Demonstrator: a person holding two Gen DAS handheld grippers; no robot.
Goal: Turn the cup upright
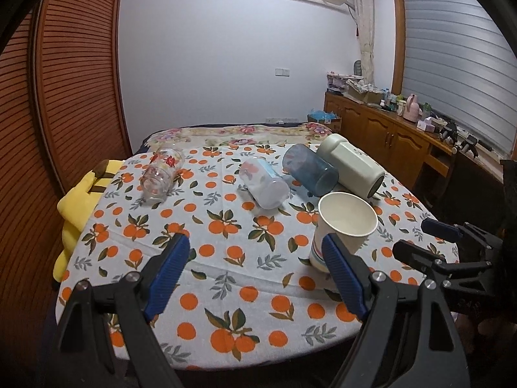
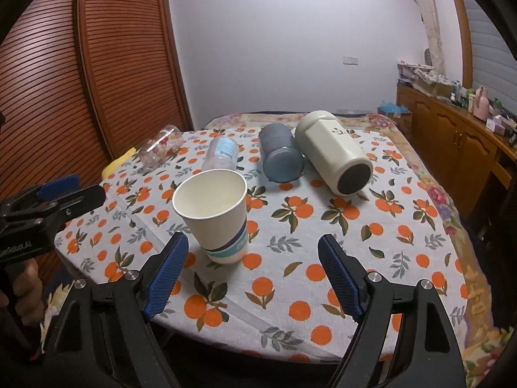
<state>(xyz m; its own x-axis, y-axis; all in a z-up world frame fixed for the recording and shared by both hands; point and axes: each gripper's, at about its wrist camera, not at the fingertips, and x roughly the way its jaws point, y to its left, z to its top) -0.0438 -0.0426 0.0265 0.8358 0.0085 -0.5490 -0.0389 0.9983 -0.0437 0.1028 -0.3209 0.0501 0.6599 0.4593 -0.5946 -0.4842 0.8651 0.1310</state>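
A white paper cup point(image 1: 342, 226) point(image 2: 215, 213) stands upright near the table's front edge. Four cups lie on their sides behind it: a clear glass with red flowers point(image 1: 160, 174) point(image 2: 160, 148), a frosted floral cup point(image 1: 263, 182) point(image 2: 221, 153), a blue-grey tumbler point(image 1: 308, 169) point(image 2: 279, 155) and a cream mug point(image 1: 350, 165) point(image 2: 332, 152). My left gripper point(image 1: 255, 268) is open and empty, left of the paper cup. My right gripper point(image 2: 253, 268) is open and empty, just in front of the paper cup; it also shows in the left wrist view point(image 1: 420, 239).
The table wears an orange-print cloth point(image 1: 226, 258) point(image 2: 323, 242). A yellow plush toy point(image 1: 80, 200) hangs at its left edge. A louvred wooden wardrobe point(image 1: 64, 97) stands to the left, a wooden sideboard point(image 1: 387, 135) with clutter to the right.
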